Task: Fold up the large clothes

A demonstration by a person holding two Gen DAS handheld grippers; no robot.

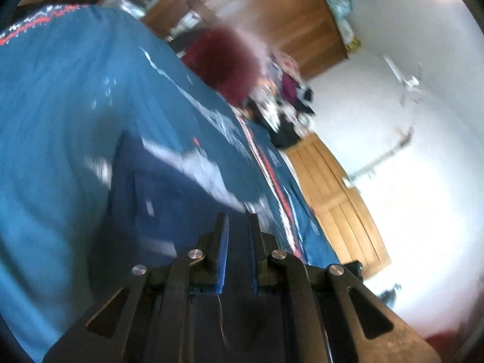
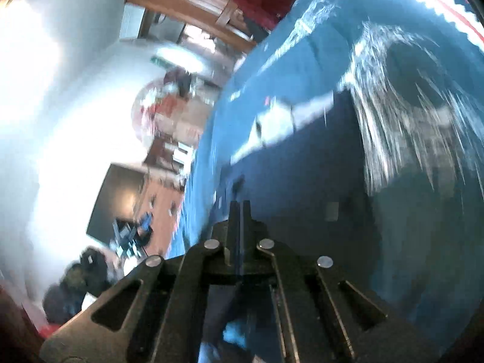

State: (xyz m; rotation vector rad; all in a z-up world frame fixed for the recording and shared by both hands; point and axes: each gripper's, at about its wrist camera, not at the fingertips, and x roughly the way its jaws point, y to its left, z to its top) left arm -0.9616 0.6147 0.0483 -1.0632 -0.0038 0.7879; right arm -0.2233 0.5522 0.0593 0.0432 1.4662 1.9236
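Both views are tilted and smeared by motion blur. In the left wrist view, the left gripper (image 1: 238,224) has its fingers (image 1: 223,242) set narrow, with dark navy fabric of the garment (image 1: 157,187) running between the blue pads; the cloth appears pinched there, though the blur makes the contact hard to confirm. The garment lies on a blue bedspread (image 1: 54,115) with white print and a red and white patterned band (image 1: 272,175) along its right edge. A pale strip (image 1: 205,166) crosses the garment just beyond the fingertips. Far behind, a dark red fuzzy mass (image 1: 224,60) sits at the bedspread's far edge, with a wooden wardrobe (image 1: 272,9) beyond it and a wooden door (image 1: 338,199) at the right.

In the right wrist view, the right gripper (image 2: 239,211) has its fingers (image 2: 231,220) nearly together, a thin fold of the navy garment (image 2: 317,187) caught between them. The bedspread (image 2: 272,69) spreads to the far left of it, and a white streaked print (image 2: 393,115) lies to the right. A dark screen (image 2: 118,199) stands at the left.
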